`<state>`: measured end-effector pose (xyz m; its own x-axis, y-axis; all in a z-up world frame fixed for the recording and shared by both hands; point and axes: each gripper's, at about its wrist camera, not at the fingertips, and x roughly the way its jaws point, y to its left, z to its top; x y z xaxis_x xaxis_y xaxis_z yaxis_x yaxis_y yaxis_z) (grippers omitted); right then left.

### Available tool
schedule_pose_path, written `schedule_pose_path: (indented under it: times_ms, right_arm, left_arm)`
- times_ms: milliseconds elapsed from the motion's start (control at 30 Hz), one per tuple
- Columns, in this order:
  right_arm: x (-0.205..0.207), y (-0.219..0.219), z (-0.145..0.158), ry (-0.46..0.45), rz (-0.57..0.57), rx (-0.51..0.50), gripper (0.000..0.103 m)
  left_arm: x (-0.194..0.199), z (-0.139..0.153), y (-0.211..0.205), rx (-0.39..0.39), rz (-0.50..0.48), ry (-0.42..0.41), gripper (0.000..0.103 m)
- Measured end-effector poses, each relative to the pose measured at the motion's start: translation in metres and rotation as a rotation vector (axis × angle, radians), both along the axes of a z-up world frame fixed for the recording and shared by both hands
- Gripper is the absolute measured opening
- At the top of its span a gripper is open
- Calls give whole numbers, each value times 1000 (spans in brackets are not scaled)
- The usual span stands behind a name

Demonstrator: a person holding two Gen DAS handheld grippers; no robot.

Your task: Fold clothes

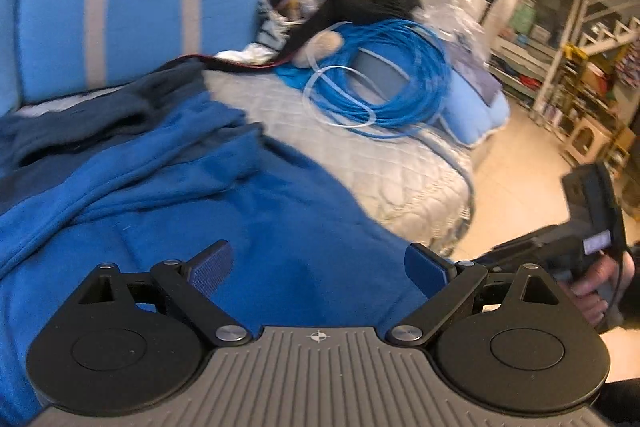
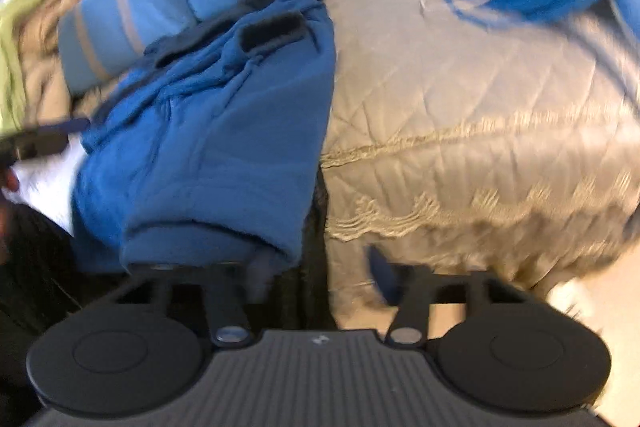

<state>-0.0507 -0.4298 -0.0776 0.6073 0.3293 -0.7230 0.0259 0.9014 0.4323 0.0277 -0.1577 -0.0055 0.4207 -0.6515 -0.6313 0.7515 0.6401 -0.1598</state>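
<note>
The blue fleece garment (image 1: 168, 195) lies rumpled on the bed (image 1: 400, 171), directly under and ahead of the left hand-held gripper (image 1: 318, 267), whose jaws stand wide apart and empty. Its long axis runs away from that gripper toward the striped blue cushion (image 1: 136, 11). The right hand-held gripper (image 2: 320, 275), also spread open and holding nothing, sits at the bed's edge with the garment's near hem just to its left. Bare quilt lies rightward, up to the blue cable coil (image 1: 384, 83).

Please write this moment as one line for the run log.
stage: pre-grasp | left gripper: open, above blue fleece garment | right gripper: open, at garment edge | garment: rumpled on quilted bed cover
</note>
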Motion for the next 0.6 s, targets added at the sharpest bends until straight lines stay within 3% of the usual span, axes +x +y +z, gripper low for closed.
schedule_pose_path:
  times_ms: [67,367,600]
  right_arm:
    - [2,1,5,-1,10,25,10]
    - [8,15,54,-54,38,-77,8]
    - [13,19,89,-101,37,-106,8]
  left_arm:
    - [-3,2,-9,-7,-20,-19,94]
    - [-17,14,-38,-58,-82,-89,94]
    - [-47,12,-34,-7,-129,-214,94]
